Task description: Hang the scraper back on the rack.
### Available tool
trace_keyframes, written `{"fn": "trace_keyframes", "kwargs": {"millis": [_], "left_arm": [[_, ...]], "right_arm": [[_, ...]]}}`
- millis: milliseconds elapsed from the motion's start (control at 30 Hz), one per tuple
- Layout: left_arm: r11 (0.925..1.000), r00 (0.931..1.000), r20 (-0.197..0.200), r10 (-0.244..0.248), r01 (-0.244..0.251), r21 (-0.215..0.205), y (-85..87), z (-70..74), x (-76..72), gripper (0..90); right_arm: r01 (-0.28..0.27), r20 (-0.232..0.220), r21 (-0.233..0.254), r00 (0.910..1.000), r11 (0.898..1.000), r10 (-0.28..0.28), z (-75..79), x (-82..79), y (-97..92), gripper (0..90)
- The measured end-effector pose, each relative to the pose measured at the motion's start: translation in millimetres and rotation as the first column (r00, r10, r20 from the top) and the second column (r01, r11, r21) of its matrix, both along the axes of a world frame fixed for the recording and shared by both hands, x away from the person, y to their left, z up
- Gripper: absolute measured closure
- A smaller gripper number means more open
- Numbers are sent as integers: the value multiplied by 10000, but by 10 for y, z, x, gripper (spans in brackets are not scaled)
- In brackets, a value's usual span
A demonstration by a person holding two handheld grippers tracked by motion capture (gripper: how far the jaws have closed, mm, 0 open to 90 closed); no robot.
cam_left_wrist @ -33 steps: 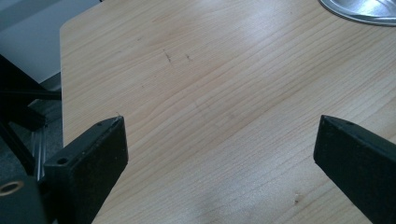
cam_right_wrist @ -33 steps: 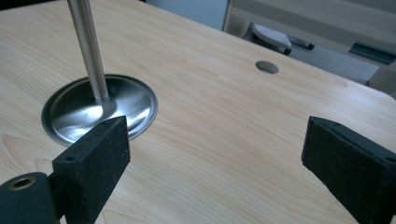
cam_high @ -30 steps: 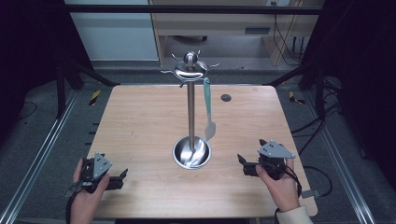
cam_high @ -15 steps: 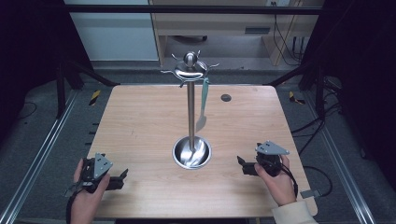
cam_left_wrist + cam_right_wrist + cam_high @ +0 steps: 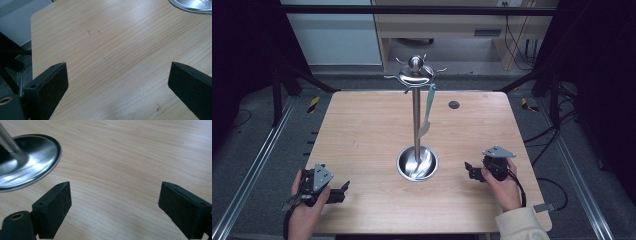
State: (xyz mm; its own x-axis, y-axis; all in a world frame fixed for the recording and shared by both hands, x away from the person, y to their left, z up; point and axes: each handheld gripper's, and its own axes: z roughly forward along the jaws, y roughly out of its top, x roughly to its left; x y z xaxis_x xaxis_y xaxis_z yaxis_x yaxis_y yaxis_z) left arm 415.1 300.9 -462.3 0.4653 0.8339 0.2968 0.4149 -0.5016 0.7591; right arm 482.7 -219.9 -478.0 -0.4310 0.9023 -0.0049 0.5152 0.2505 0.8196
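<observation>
A pale green spatula (image 5: 428,112) hangs from a hook of the steel utensil stand (image 5: 416,125) at the middle of the wooden table (image 5: 362,130), its blade clear of the dished base. Flanking the stand near the table's front edge, the left gripper (image 5: 343,189) and right gripper (image 5: 468,169) rest low with jaws spread wide and empty, apparently parked.

The high view looks forward and down from the person's side, taking in the whole bench (image 5: 362,130). Each claw camera sits low and close over the wood, looking between its jaws. All three views share the utensil stand's round steel base (image 5: 417,163).
</observation>
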Motion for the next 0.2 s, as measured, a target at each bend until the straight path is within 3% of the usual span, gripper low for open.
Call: {"fn": "trace_keyframes", "kwargs": {"millis": [133, 200], "left_arm": [[9999, 9999, -84, 82, -82, -62, 12, -7, 11, 26], [9996, 9999, -124, 95, -98, -255, 17, -8, 14, 26]], "right_arm": [[294, 66, -304, 9996, 9991, -292, 6, -31, -21, 118], [447, 11, -173, 9990, 9989, -447, 13, -86, -45, 117]]}}
